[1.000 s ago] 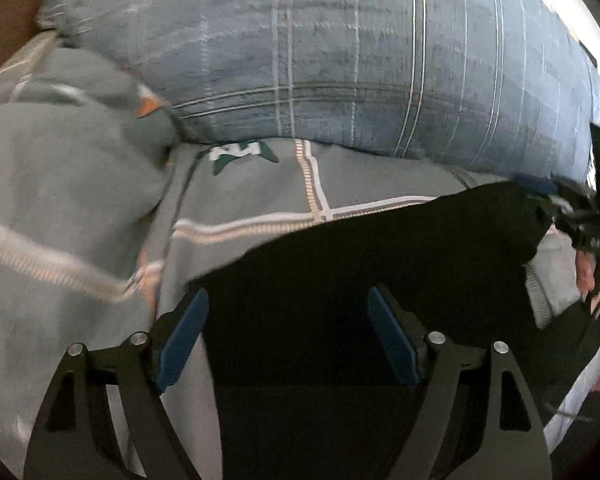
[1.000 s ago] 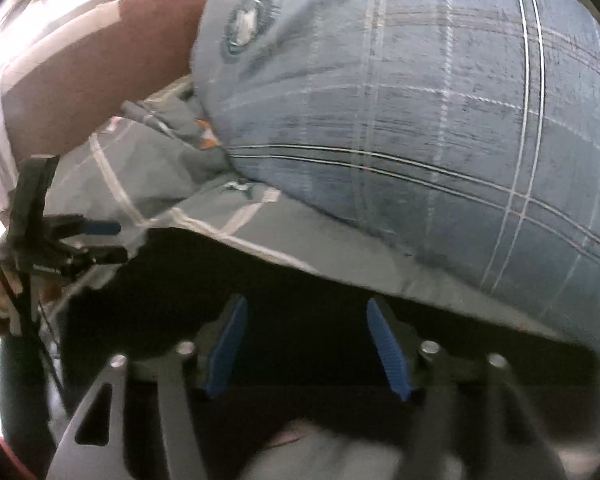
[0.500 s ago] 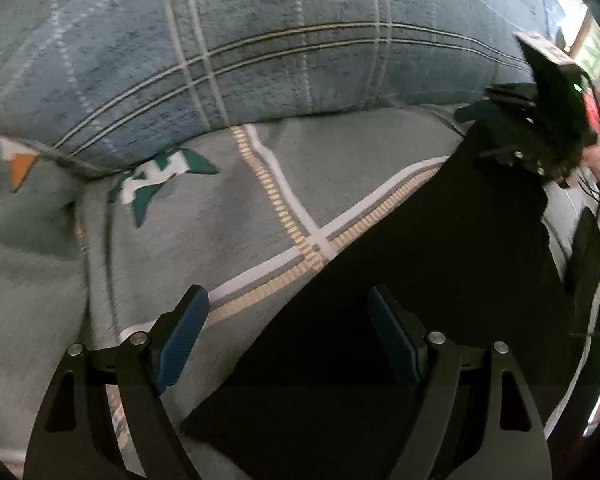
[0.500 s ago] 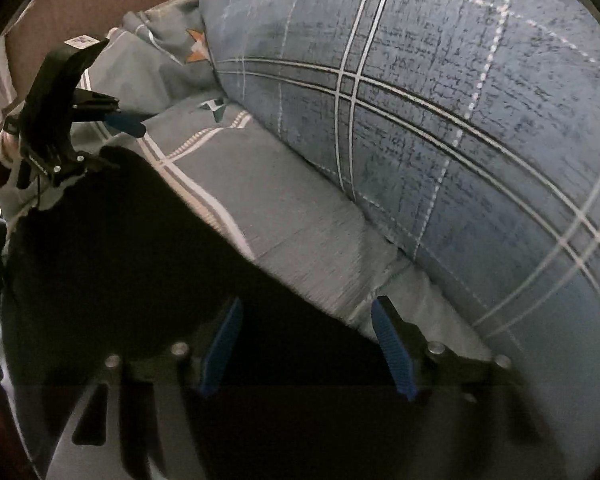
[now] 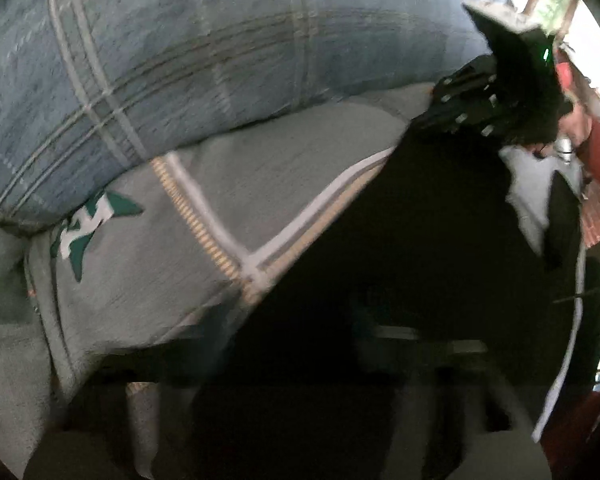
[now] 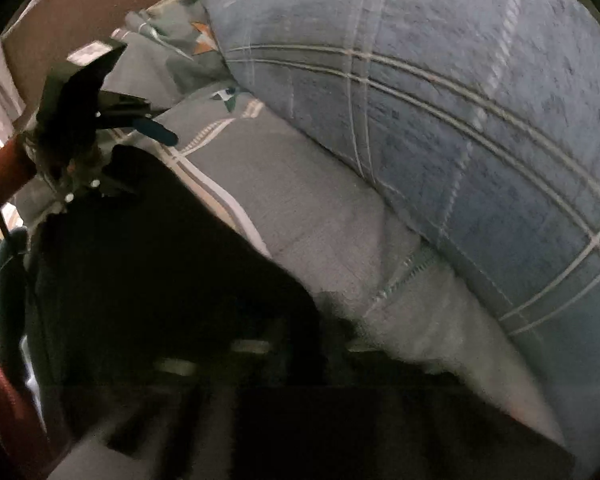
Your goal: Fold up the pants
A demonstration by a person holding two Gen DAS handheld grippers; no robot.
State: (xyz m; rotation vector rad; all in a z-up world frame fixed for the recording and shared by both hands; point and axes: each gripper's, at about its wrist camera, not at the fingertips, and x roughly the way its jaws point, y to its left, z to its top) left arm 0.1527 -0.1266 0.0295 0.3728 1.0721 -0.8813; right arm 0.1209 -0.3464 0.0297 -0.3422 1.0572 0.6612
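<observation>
The black fabric pants [image 5: 400,264] lie spread on the bed's grey striped cover [image 5: 284,184], just below the big blue plaid pillow [image 5: 204,64]. My left tool [image 6: 100,136] sits at the pants' far left corner and my right tool [image 5: 496,100] at the opposite corner. Motion blur and dark cloth hide both sets of fingers, so I cannot tell whether either tool is clamped on cloth or standing wide. My judgement: pinch both corners firmly, lift evenly, keep the edge taut, and lay it square without dragging the cover.
</observation>
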